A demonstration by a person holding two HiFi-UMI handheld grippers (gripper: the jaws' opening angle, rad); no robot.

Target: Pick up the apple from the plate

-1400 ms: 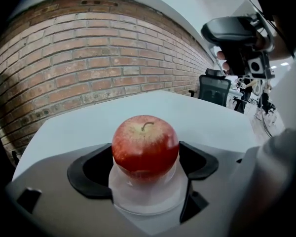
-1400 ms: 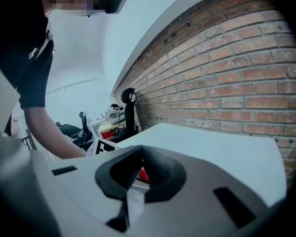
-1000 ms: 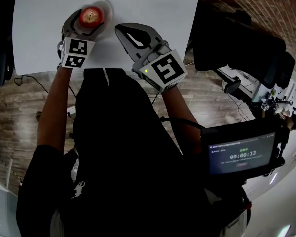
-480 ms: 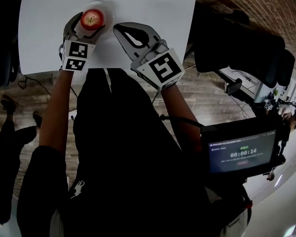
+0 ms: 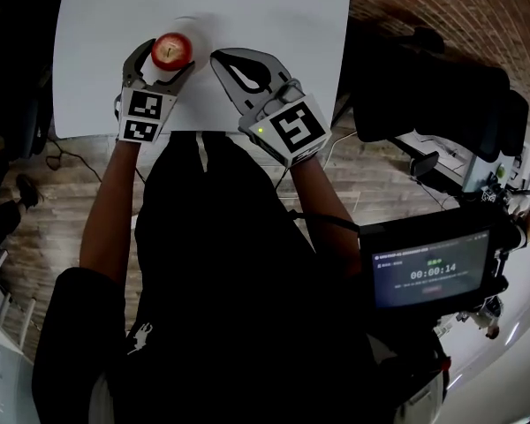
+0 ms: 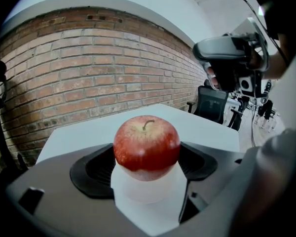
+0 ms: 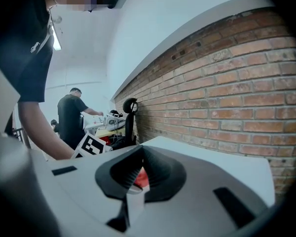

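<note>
A red apple (image 5: pixel 171 49) with a short stem sits between the jaws of my left gripper (image 5: pixel 169 53), which is shut on it near the front left of the white table (image 5: pixel 274 25). In the left gripper view the apple (image 6: pixel 146 143) fills the middle, pinched between the dark pads (image 6: pixel 91 169). The pale plate (image 5: pixel 197 25) shows only faintly just beyond the apple. My right gripper (image 5: pixel 223 58) rests beside it to the right, jaws shut on nothing. Through its jaws a sliver of the apple (image 7: pixel 142 178) shows red.
The table's front edge runs just under both grippers. A black office chair (image 5: pixel 442 95) and a screen with a timer (image 5: pixel 433 272) stand to the right over wood flooring. A brick wall (image 6: pixel 89 83) lies beyond the table. A person (image 7: pixel 69 117) stands at a far desk.
The left gripper has shut on the apple and drawn it off the plate toward the table's front edge. The right gripper has hardly moved.
</note>
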